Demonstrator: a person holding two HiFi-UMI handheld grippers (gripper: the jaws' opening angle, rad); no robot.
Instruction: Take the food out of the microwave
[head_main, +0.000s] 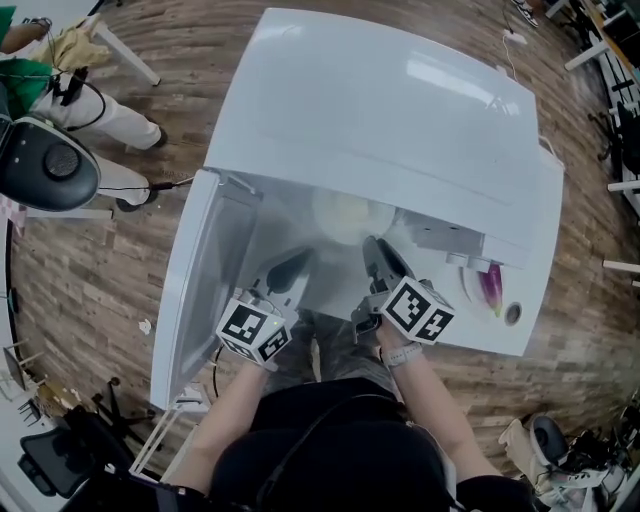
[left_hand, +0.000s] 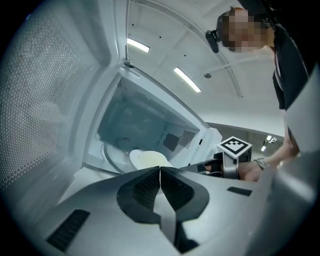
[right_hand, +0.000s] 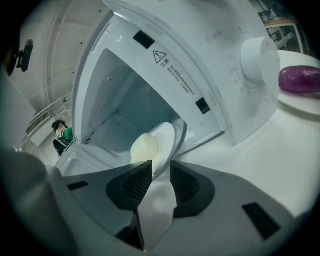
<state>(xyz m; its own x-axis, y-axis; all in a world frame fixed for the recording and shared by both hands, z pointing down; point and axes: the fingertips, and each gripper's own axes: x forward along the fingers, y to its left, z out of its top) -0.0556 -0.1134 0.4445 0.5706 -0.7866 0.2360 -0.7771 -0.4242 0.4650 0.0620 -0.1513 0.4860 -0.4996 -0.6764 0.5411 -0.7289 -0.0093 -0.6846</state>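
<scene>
We note the microwave (head_main: 380, 100) at centre frame, door open. Pale food (right_hand: 145, 147) sits on a plate (right_hand: 167, 135) inside. Left gripper (left_hand: 160, 172) is clenched and empty. Right gripper (right_hand: 161, 167) is released, jaws apart at the plate's near rim, not pressing.

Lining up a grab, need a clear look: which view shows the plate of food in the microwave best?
The right gripper view: the plate with pale yellow food is close, right ahead of the open right gripper. The left gripper view shows the plate smaller, deeper in the microwave. In the head view it is a pale blur.
</scene>
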